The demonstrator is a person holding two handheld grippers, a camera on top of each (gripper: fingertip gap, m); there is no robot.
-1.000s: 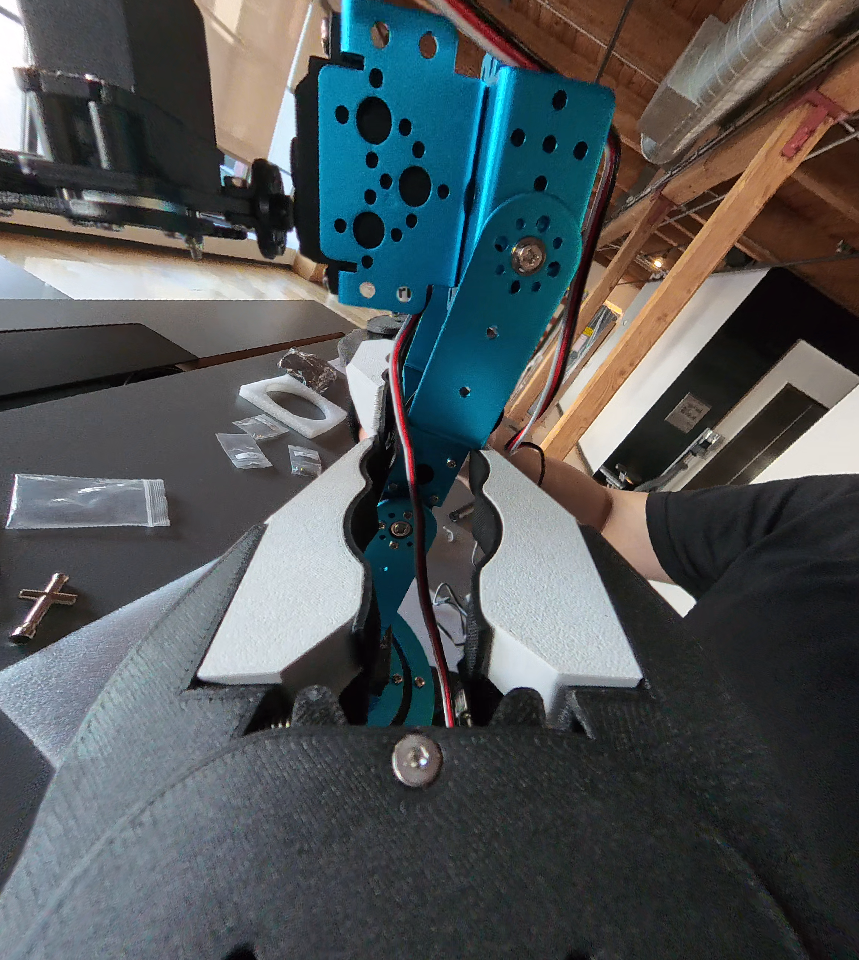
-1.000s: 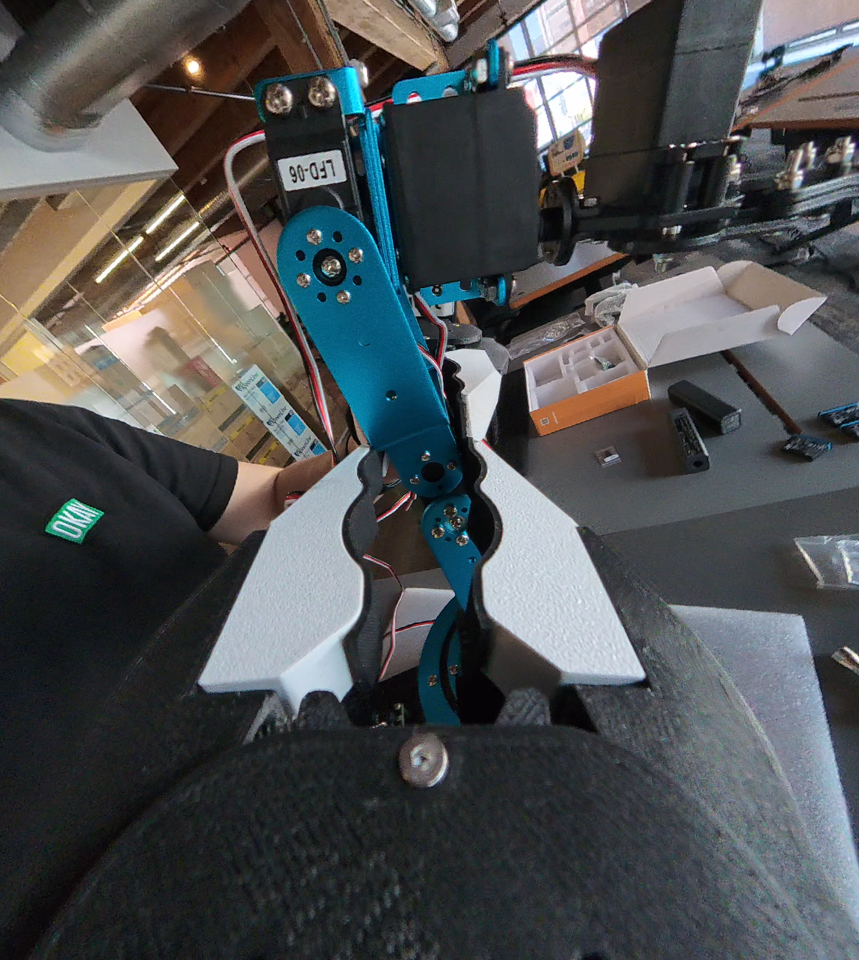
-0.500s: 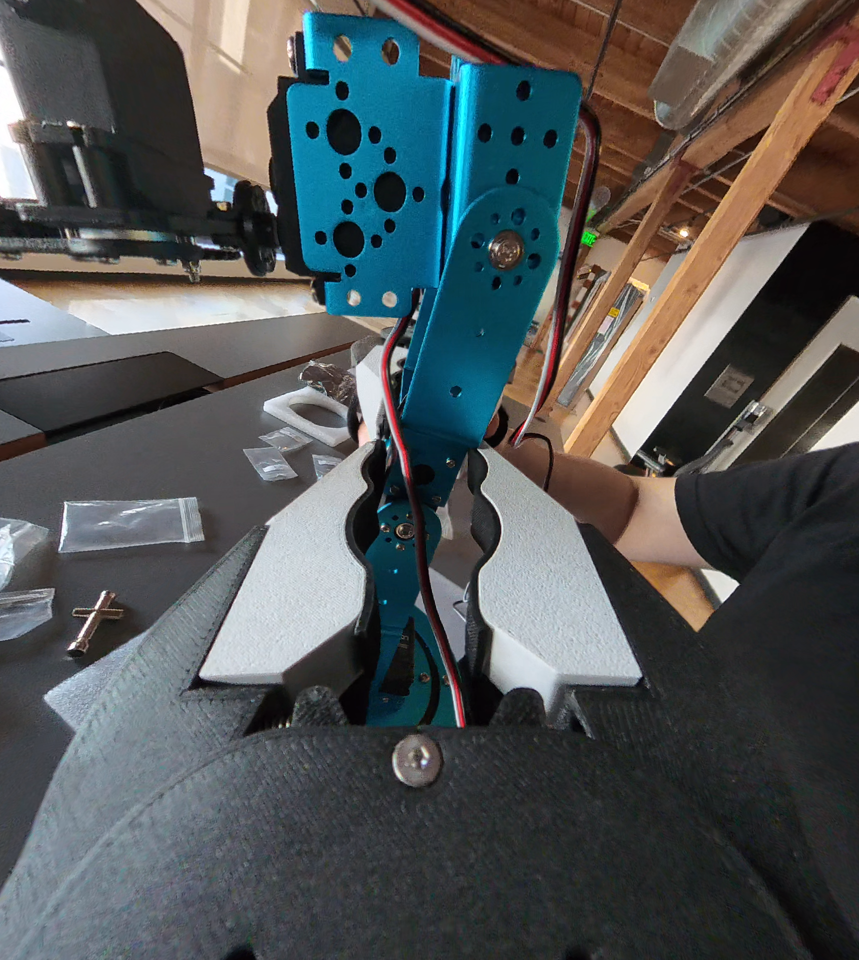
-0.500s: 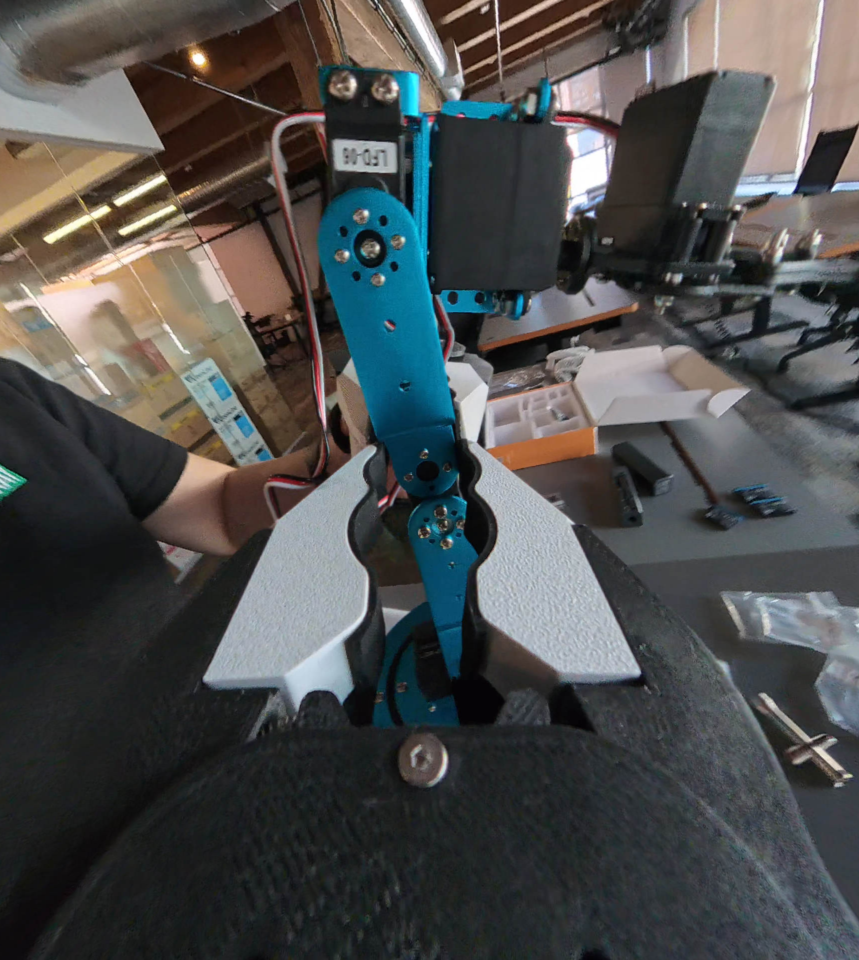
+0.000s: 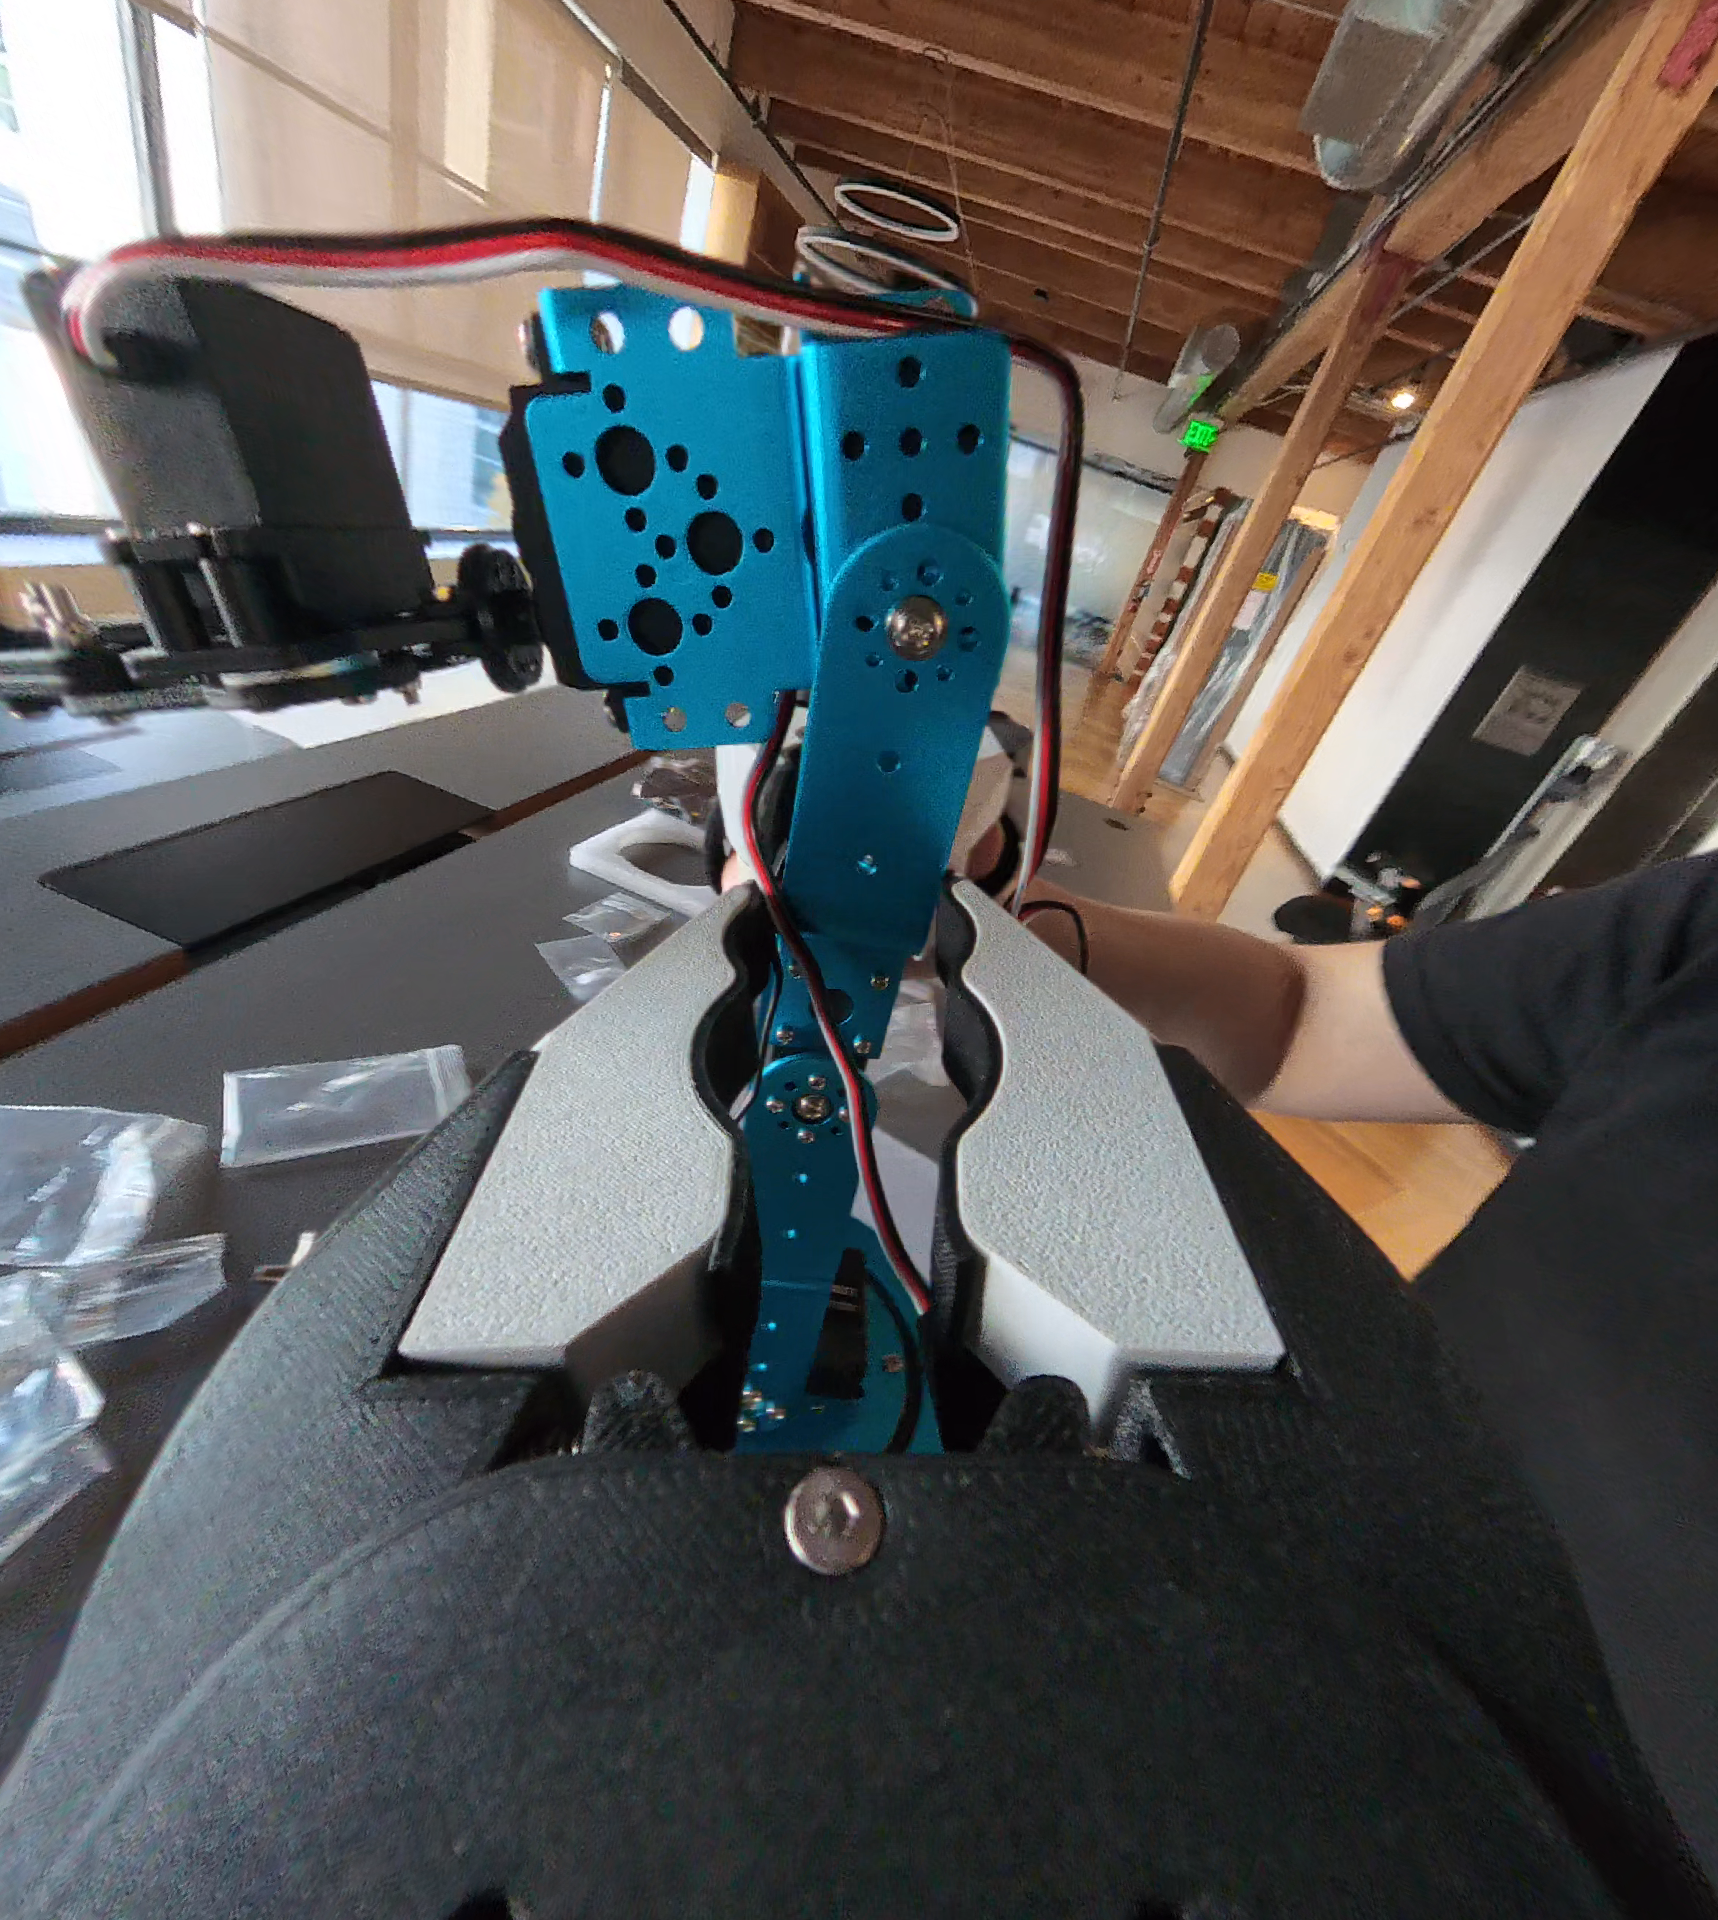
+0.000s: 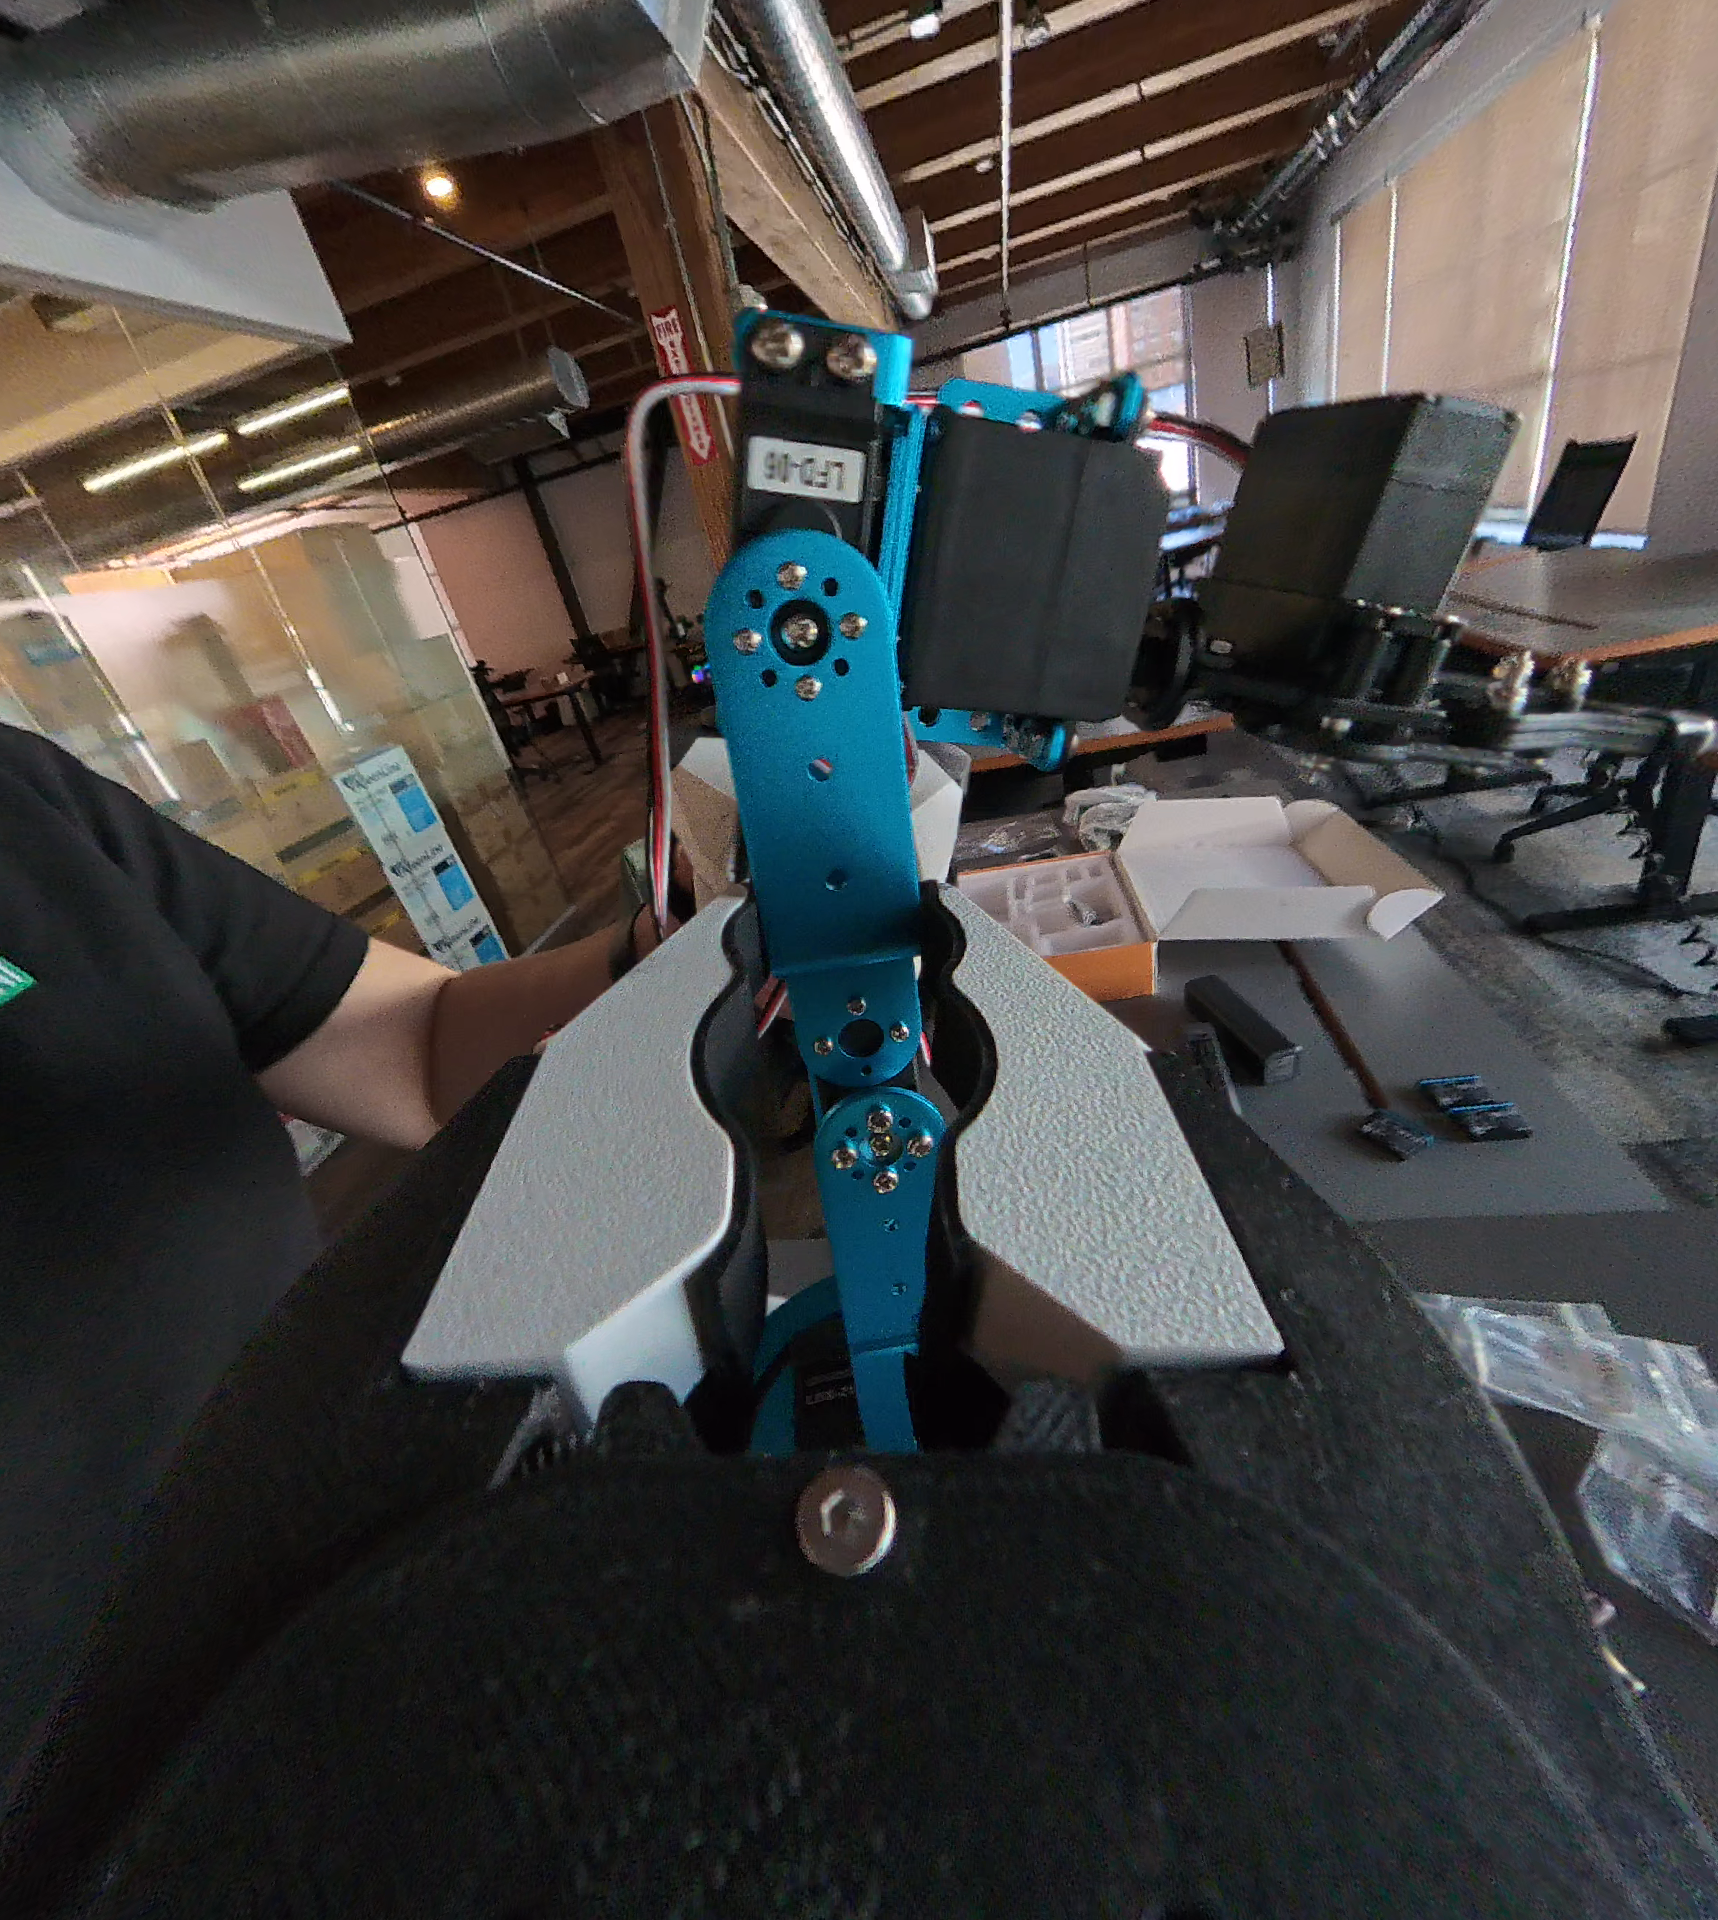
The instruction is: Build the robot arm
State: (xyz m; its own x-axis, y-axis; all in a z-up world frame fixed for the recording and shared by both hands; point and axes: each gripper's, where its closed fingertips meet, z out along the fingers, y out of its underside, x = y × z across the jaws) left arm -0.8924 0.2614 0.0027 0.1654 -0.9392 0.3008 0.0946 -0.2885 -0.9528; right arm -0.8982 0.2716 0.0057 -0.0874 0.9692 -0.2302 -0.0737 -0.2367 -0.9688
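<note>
**Two tools and one blue toy arm**

Between the white fingers of the left tool [image 5: 839,1049] stands a small blue robot arm [image 5: 870,748]. Its thin lower link sits in the gap, and the wavy black inner edges of the fingers come close on both sides. I cannot tell if they press on it. The arm is made of shiny blue metal plates with many round holes and little silver screws. Red, white and black wires [image 5: 522,249] loop over its top. At the top a black boxy claw part [image 5: 242,540] sticks out sideways.

The right tool [image 6: 839,1070] shows the same blue arm [image 6: 813,758] from the other side. Its flat blue link stands in the narrow gap between bumpy white fingers [image 6: 606,1153]. Whether they squeeze it, I cannot tell. A black square motor [image 6: 1031,571] is bolted on near the top.

Both tools have rough black bodies with one silver screw in the middle.

The arm stands up high over the dark grey counter [image 5: 335,966]. Near the counter's left edge lie clear, crinkly plastic bags [image 5: 13,1340]. Toward its far side sits an open orange and white cardboard box [image 6: 1146,914] with small black blocks [image 6: 1239,1029] beside it. A person's bare forearm [image 5: 1239,1018] in a black sleeve reaches toward the arm's far side.
</note>
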